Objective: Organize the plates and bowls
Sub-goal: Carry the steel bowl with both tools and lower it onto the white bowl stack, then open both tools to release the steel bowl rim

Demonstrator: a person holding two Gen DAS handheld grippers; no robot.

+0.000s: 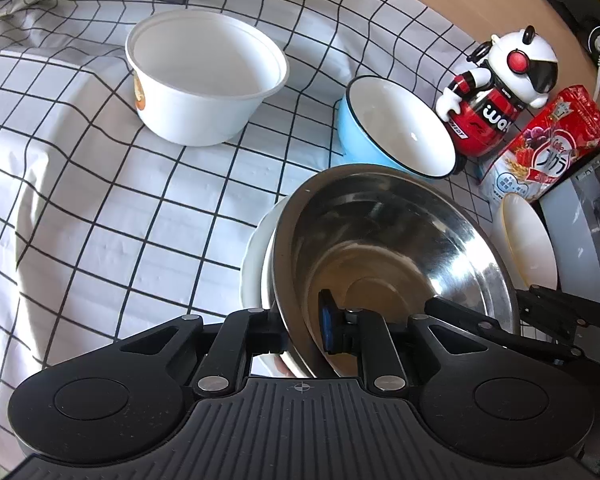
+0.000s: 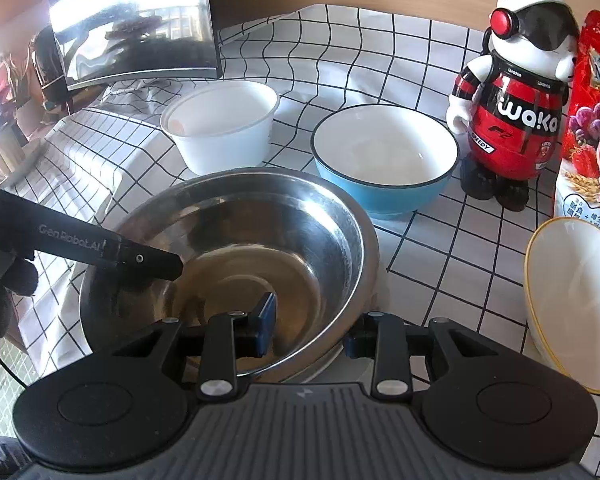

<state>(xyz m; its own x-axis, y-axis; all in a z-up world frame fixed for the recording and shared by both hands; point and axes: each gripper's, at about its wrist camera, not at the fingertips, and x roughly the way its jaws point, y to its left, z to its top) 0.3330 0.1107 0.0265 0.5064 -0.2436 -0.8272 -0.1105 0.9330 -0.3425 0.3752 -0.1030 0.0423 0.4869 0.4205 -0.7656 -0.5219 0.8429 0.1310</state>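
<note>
The black two-finger left gripper (image 1: 306,330) points steeply down, its blue-padded jaws nearly closed on a thin rim between them. The black right gripper (image 2: 308,330) tilts down likewise, jaws narrowly apart astride the near-right rim. A dark-gloved hand (image 2: 2,280) holds the left one.

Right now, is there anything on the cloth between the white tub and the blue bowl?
No. In the right wrist view only bare checked tablecloth shows between the white tub and the blue bowl; they stand apart.
</note>
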